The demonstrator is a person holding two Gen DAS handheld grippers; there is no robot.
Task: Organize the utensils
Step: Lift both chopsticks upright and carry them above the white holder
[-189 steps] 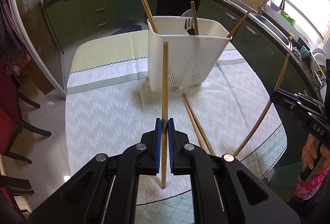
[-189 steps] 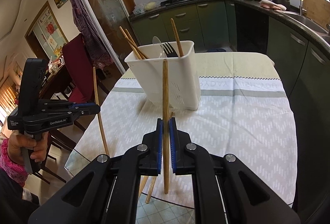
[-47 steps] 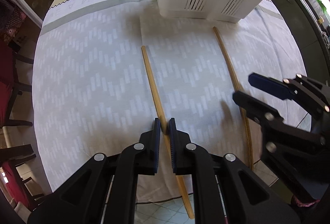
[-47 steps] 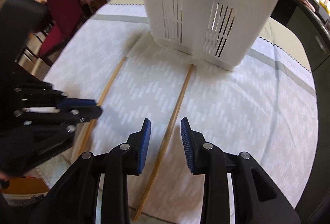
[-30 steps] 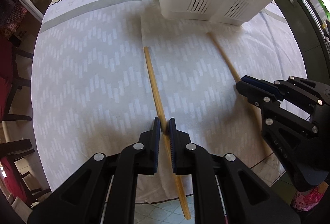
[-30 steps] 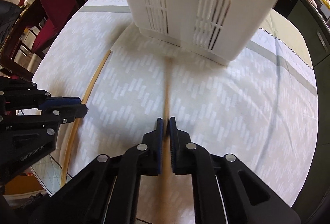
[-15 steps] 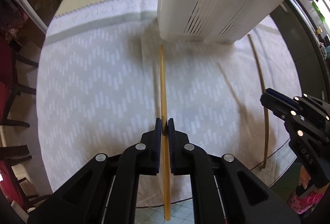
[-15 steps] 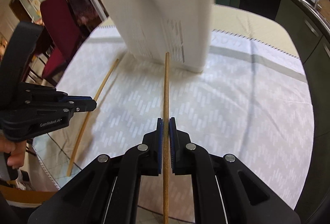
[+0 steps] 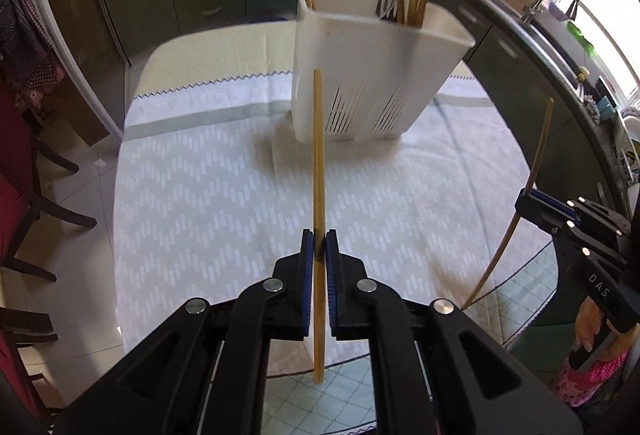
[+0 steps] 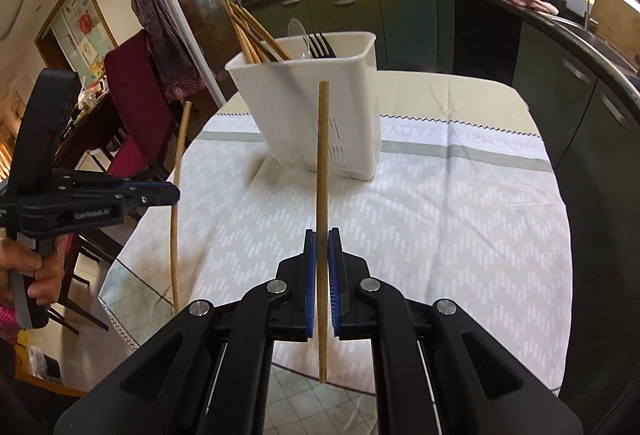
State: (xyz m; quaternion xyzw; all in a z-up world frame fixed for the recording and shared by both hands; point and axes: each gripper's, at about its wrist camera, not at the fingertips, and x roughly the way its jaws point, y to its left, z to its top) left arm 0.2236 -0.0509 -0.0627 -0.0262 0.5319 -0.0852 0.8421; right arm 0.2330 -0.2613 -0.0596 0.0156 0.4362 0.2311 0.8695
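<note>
The left hand-held gripper point(image 9: 319, 235) tilts down toward the table point(image 9: 200, 203), its blue pads pinching a chopstick point(image 9: 318, 155) near the middle, so the stick stands straight up the centre of the left wrist view, clear of the cloth. The right hand-held gripper point(image 10: 321, 235) is posed the same way, pads pressed on a second chopstick point(image 10: 322, 163) that runs up the middle of the right wrist view. Each tool shows in the other's camera: the right one at the lower right edge of the left view point(image 9: 524, 205), with fingers point(image 9: 592, 331) wrapped round its handle below, and the left one at the left edge of the right view point(image 10: 174, 193), a hand point(image 10: 36, 271) gripping it.

So two chopsticks are held in the air, one per gripper, both lifted off the table. One white caddy point(image 10: 320, 115) stands on the patterned cloth in the upper centre of both views. Inside it, one dark fork point(image 10: 322, 45) and one pale spoon point(image 10: 298, 35) show, with a bundle of chopsticks point(image 10: 248, 31) leaning at its left corner in the right view. In the left view there are two bunches, roughly three sticks each; the exact count is hard to make out.
</note>
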